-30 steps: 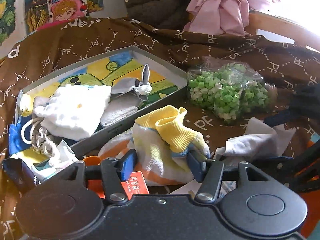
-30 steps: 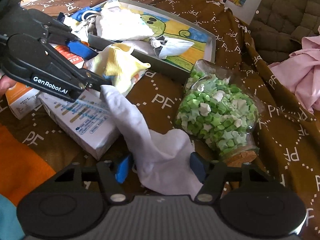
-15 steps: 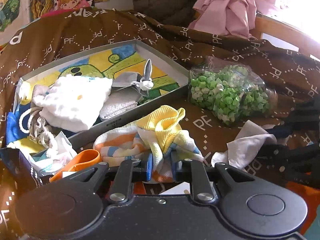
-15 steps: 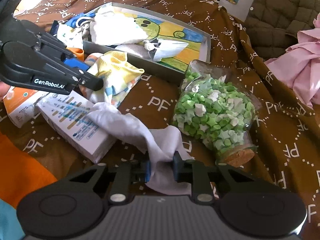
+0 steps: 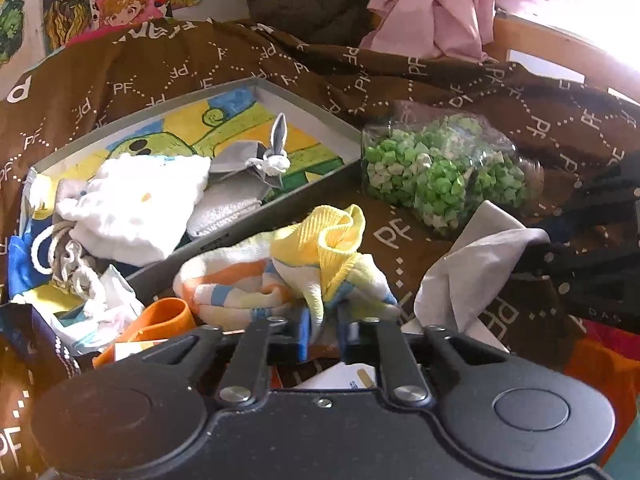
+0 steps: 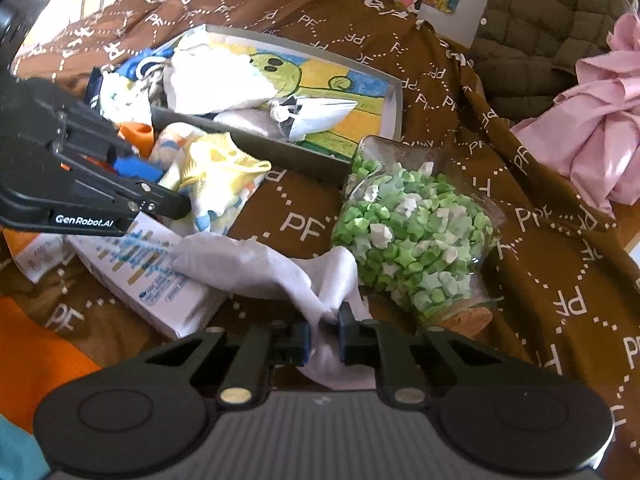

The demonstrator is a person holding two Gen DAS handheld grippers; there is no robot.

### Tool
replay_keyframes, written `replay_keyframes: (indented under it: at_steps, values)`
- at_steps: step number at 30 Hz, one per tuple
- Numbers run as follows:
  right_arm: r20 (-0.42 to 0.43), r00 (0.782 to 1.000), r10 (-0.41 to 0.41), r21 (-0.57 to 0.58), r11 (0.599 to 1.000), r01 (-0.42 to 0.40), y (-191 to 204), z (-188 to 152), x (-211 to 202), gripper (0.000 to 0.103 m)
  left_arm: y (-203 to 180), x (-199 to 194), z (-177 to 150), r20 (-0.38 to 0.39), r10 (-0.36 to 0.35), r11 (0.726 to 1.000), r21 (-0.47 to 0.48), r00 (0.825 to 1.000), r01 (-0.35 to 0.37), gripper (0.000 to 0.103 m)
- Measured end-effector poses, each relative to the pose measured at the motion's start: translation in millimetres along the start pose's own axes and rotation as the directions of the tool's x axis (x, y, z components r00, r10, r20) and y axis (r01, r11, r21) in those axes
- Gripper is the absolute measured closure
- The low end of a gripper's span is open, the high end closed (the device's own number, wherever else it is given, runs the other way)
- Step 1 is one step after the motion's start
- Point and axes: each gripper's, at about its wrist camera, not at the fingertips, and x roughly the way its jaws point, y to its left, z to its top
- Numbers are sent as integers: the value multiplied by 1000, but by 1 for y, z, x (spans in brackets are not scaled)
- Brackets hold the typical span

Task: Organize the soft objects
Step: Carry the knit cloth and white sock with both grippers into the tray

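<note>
My left gripper (image 5: 322, 330) is shut on a yellow, orange and blue striped sock (image 5: 296, 268) just in front of the grey box (image 5: 288, 204). The sock also shows in the right wrist view (image 6: 216, 172), pinched by the left gripper (image 6: 160, 196). My right gripper (image 6: 323, 334) is shut on a white cloth (image 6: 260, 268) that drapes over a white carton (image 6: 152, 276). The white cloth shows in the left wrist view (image 5: 476, 264) with the right gripper (image 5: 560, 256) at its right. The grey box (image 6: 256, 148) holds a white fluffy item (image 5: 140, 204) and a grey bunny cloth (image 5: 264, 160).
A clear jar of green paper stars (image 6: 408, 236) lies on its side on the brown bedspread (image 6: 540, 240) right of the box. An orange band (image 5: 156, 324) and a drawstring pouch (image 5: 68, 256) lie at the box's left end. Pink fabric (image 6: 600, 128) is piled at the back.
Both grippers have closed from open, the left on the striped sock and the right on the white cloth. Both cloths have been gathered and lifted slightly since then.
</note>
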Motion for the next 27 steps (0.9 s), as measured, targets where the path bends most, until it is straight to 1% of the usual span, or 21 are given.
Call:
replay_keyframes:
  at_steps: [4,8,11,13,17,20,24,25,27]
  values:
    - [33,999,20,41,999,-21,-5,4,-7,89,6,-12,8,50,-6,998,-60,999,9,96]
    - [101,993,58,134,988,-71,-18,8,-16,89,12,-24,17,95,-9,990,-136,995,22,96]
    - [151,987,57,190,978,-85,-28,9,-21,89,15,-33,21,127,4,985,-173,992,18,96]
    - [195,980,41,217,973,-84,-33,11,-25,89,17,-40,26,165,19,980,-201,986,14,96]
    - [286,958,14,258,962,-91,-41,23,-34,89,24,-57,40,269,45,968,-248,962,24,96]
    - [329,944,7,307,945,-114,-49,44,-29,89,30,-61,53,325,84,964,-265,942,5,97]
    - [376,926,-29,355,928,-116,-52,83,-11,89,47,-57,68,371,145,954,-298,917,-30,97]
    - [382,924,-30,364,924,-121,-53,90,-5,89,53,-55,72,382,164,950,-311,909,-41,97]
    - [393,919,-37,380,916,-125,-52,106,8,89,65,-51,76,392,194,941,-334,899,-58,97]
